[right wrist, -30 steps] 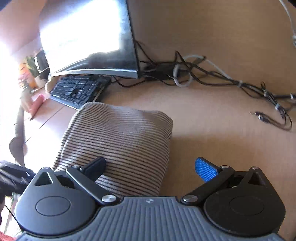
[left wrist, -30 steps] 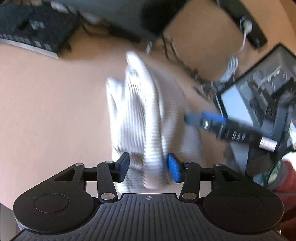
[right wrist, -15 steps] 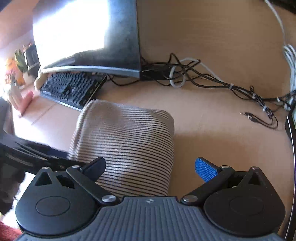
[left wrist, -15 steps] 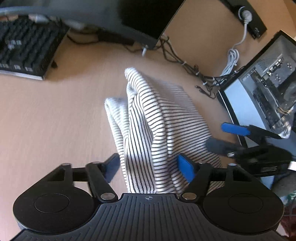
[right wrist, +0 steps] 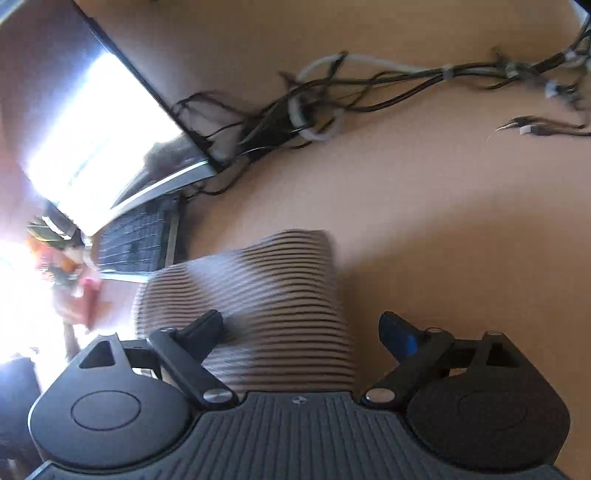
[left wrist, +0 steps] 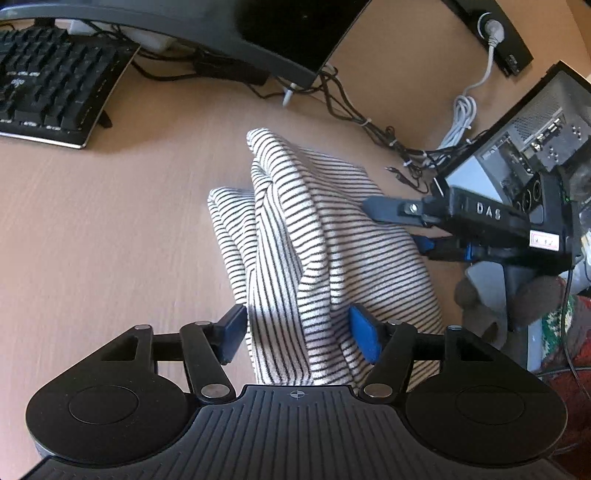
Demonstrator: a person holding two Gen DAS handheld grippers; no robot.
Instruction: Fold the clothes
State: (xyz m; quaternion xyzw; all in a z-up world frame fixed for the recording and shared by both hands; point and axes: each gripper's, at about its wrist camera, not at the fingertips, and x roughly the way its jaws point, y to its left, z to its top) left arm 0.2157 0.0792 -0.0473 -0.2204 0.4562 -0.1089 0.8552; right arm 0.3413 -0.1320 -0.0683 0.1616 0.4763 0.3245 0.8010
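A white garment with thin black stripes lies folded in a thick bundle on the wooden desk. My left gripper is open, its fingers straddling the near end of the bundle. From the right, my right gripper reaches the bundle's right edge, one finger on top of the cloth and the blue one lower beside it. The right wrist view is blurred by motion; in it the garment lies between and under the fingers of the open right gripper.
A black keyboard and a monitor stand at the back left. Tangled cables run behind the garment toward a computer case on the right. The right wrist view shows the monitor and cables.
My right gripper has tilted and swung in onto the garment's right edge, blurring its view. My left gripper's fingers have come slightly closer together around the bundle's near end.
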